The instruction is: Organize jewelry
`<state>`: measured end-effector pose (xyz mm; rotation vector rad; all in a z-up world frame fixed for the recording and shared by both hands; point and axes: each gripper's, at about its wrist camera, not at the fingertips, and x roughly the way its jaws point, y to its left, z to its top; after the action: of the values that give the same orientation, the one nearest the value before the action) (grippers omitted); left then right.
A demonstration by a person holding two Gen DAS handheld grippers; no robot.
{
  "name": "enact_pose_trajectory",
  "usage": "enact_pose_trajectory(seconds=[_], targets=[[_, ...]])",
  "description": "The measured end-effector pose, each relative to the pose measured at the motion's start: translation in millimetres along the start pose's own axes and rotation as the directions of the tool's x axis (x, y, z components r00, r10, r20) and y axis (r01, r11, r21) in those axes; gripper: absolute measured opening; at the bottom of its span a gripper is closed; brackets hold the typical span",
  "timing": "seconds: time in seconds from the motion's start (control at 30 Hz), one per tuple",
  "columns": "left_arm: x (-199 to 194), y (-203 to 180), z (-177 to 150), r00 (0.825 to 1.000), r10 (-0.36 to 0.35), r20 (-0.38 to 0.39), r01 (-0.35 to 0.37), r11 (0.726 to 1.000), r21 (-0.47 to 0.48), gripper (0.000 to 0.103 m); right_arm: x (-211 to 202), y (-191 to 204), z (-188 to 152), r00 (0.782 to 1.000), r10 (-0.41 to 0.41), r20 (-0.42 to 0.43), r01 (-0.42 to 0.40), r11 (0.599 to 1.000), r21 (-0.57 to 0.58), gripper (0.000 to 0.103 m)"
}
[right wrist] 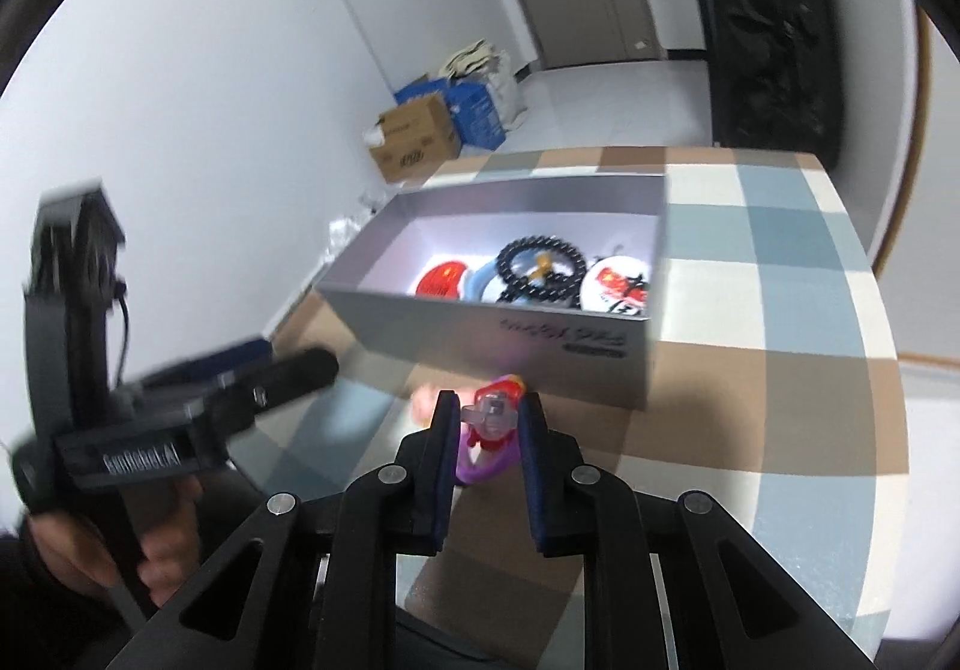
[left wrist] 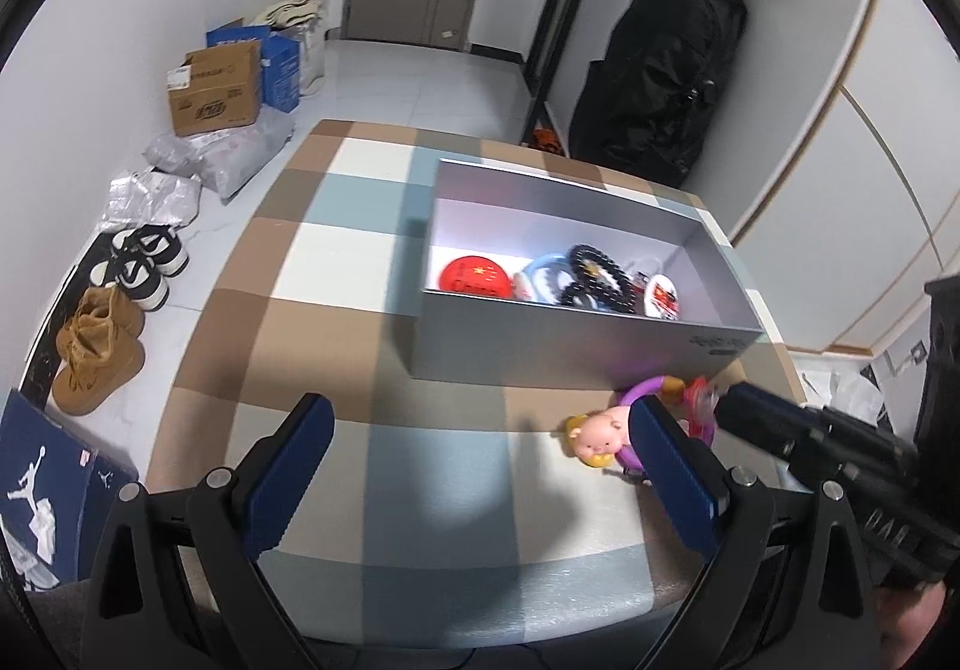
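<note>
While right hand-held gripper (right wrist: 487, 418) clamps purple bracelet (right wrist: 489, 463) | left hand-held gripper (left wrist: 480, 433) spread

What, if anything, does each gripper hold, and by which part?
The right gripper is closed around the purple ring bracelet, pinching it at the red-and-clear charm. The left gripper is open and holds nothing.

I see a checked brown, blue and white tablecloth-covered table (left wrist: 312, 310) bearing a grey cardboard box (left wrist: 576, 340), with a purple toy-charm bracelet (left wrist: 606, 433) just near of it.
</note>
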<state>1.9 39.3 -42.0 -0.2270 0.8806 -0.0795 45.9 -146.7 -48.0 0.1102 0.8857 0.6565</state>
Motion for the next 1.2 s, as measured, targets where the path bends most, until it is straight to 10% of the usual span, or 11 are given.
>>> enact_pose_trajectory(seconds=[0.47,1.2], targets=[[14,-36,-8,0.999,-0.015,-0.044,0.02,0.993,0.119,0.096,-27,-57,1,0.99,0.129,0.065,-0.142,0.949,0.28,0.019],[38,-44,-7,0.987,-0.072,-0.147,0.085,0.993,0.083,0.024,-45,-70,4,0.981,0.156,0.116,-0.184,0.938,0.292,0.019]])
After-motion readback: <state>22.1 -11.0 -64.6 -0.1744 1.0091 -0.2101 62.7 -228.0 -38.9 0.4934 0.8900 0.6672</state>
